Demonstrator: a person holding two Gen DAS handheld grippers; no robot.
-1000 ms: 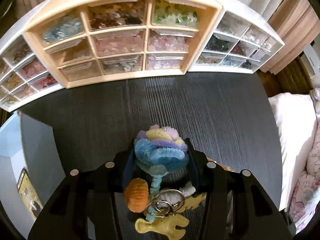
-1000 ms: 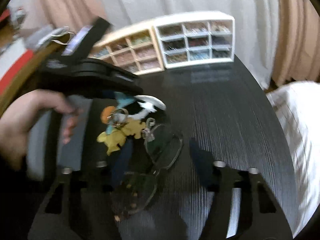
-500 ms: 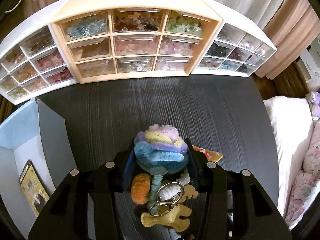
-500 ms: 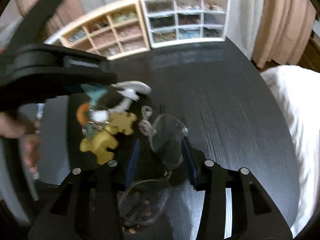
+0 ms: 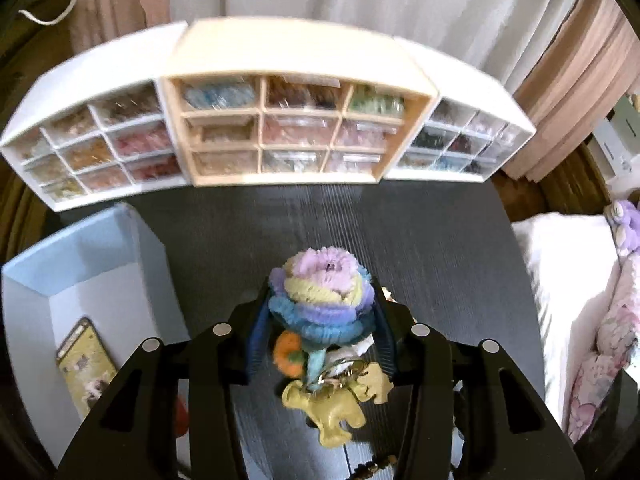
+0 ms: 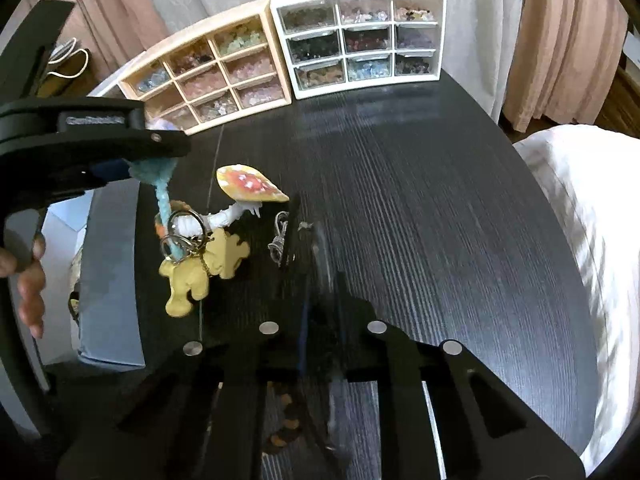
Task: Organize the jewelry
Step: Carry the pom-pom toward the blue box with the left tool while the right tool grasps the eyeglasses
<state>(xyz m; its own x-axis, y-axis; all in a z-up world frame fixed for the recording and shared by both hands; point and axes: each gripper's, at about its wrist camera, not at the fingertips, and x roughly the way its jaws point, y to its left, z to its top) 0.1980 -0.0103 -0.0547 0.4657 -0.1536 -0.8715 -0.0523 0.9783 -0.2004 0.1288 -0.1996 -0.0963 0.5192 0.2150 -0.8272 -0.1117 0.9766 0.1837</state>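
Observation:
My left gripper [image 5: 320,312] is shut on a fuzzy pastel flower keychain [image 5: 322,292] and holds it above the black table [image 5: 420,248]. Yellow charms [image 5: 332,404], an orange ball [image 5: 289,352] and key rings hang below it. In the right wrist view the left gripper [image 6: 132,160] shows at the left with the charms [image 6: 200,268] and a mushroom charm [image 6: 250,184] dangling. My right gripper [image 6: 316,280] is shut on a clear plastic case [image 6: 320,264] held edge-on, blurred. A small silver clasp [image 6: 280,240] lies beside it.
Three bead drawer cabinets stand at the table's back: white [image 5: 96,148], beige [image 5: 296,128], white [image 5: 460,140]. A pale blue open box [image 5: 80,300] with a yellow phone [image 5: 86,372] sits left. A bed with white bedding [image 6: 592,220] is at the right.
My left gripper has pulled back and risen with the keychain, bringing the blue box more into view. My right gripper has shut on the clear case and turned it on edge.

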